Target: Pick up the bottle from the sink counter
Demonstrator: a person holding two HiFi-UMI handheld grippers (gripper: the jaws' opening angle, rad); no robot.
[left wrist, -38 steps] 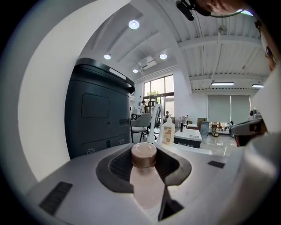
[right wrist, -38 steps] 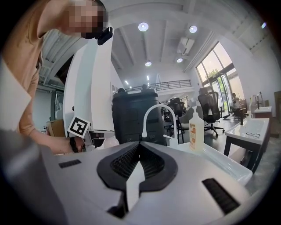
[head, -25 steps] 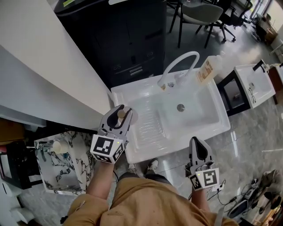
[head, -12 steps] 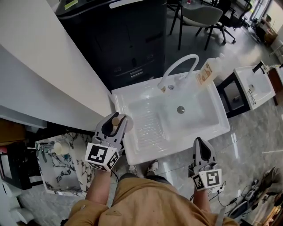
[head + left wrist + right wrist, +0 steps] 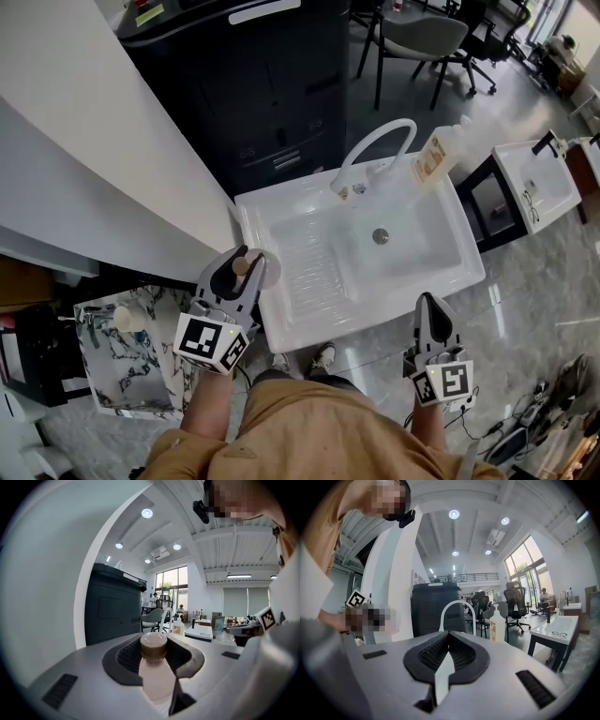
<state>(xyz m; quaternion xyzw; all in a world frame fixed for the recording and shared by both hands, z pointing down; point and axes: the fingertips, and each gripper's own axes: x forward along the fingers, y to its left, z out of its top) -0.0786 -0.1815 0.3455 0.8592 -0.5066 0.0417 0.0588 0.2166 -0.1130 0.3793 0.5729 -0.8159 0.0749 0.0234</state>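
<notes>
A small pale bottle (image 5: pixel 251 268) with a brown cap sits between the jaws of my left gripper (image 5: pixel 242 260), which is shut on it. It hangs in the air just off the front left corner of the white sink counter (image 5: pixel 281 208). In the left gripper view the bottle (image 5: pixel 157 677) stands upright, cap up, with the jaw pads pressed against its body. My right gripper (image 5: pixel 429 311) is low at the right, in front of the sink's front edge. Its jaws are shut with nothing in them, and the right gripper view shows my right gripper (image 5: pixel 447 654) with its pads together.
A white arched faucet (image 5: pixel 380 141) and a soap dispenser (image 5: pixel 439 155) stand at the sink's back. A tall black cabinet (image 5: pixel 262 84) rises behind it. A marble basin (image 5: pixel 127 352) lies low at the left, another white basin (image 5: pixel 534 183) at the right, and office chairs (image 5: pixel 422 33) beyond.
My left gripper has drawn back toward me and to the left with the bottle, away from the counter's corner. The right gripper has drifted slightly lower.
</notes>
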